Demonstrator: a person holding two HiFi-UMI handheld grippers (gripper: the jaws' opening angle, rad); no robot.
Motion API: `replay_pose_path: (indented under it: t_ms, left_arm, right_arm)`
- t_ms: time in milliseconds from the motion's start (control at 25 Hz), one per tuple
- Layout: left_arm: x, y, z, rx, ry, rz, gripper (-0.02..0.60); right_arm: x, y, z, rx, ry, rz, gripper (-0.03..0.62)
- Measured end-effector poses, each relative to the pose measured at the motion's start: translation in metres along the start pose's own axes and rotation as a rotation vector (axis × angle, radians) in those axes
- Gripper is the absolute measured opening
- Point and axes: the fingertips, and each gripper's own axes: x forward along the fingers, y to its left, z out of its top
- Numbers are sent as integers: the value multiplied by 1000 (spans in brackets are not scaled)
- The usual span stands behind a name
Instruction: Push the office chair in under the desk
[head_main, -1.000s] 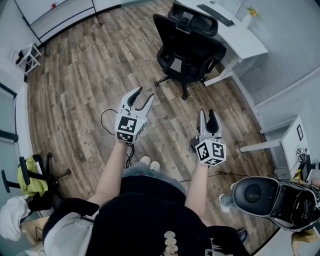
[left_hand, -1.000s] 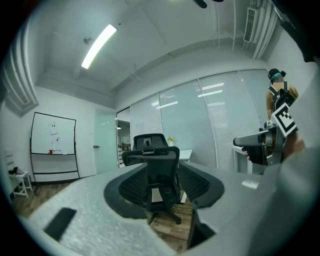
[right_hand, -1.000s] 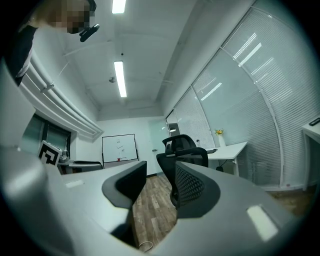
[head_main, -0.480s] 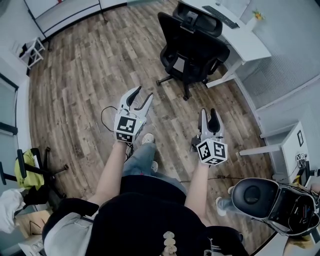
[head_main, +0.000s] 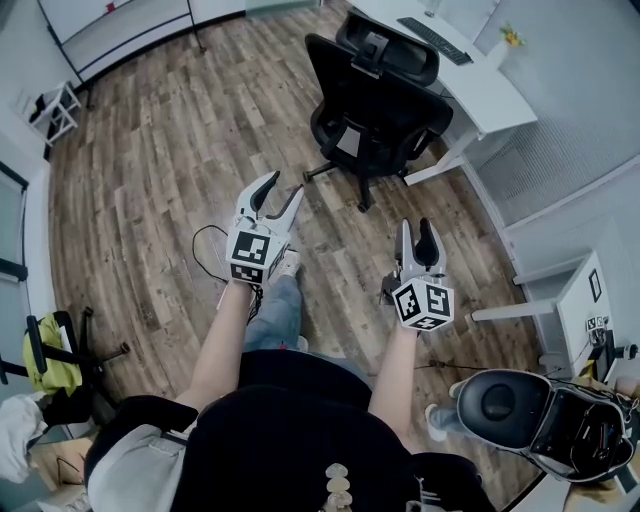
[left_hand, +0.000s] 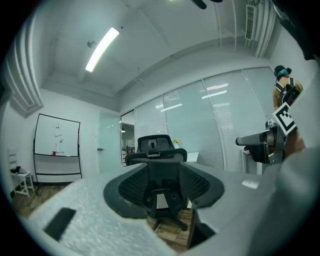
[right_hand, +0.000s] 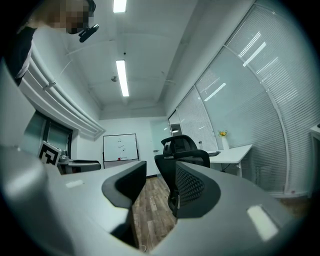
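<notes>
Head view has the long white desk (head_main: 495, 95) along the far right wall. The black mesh office chair (head_main: 372, 95) sits just in front of it, not tucked in, with its backrest turned toward the person. Both grippers are well short of it, jaws spread, nothing between them. The left gripper (head_main: 285, 186) reaches further forward than the right gripper (head_main: 416, 226), so it's probably nearer. Chair's ahead, slightly right, desk straight behind it.

The head view looks steeply down from above the person onto the wood floor (head_main: 150, 180), the office chair (head_main: 375, 95) and white table (head_main: 480, 80) lying ahead; each gripper view sits low, facing level along its own fingers (left_hand: 90, 210); all three share that chair, well off; both gripper views also catch the whiteboard (left_hand: 57, 145).
</notes>
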Motion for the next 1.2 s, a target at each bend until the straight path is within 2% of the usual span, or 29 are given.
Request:
replay_pose_path:
  t_ms: [320, 720, 1200]
  left_arm:
    - [66, 37, -16, -9, 25, -10, 190]
    - [180, 108, -32, -3, 69, -47, 192]
    - [333, 170, -4, 25, 26, -145, 192]
  right_arm:
    - [72, -19, -14, 0, 24, -3, 172]
    - [202, -49, -27, 24, 42, -29, 172]
    - [337, -91, 3, -7, 0, -103, 172]
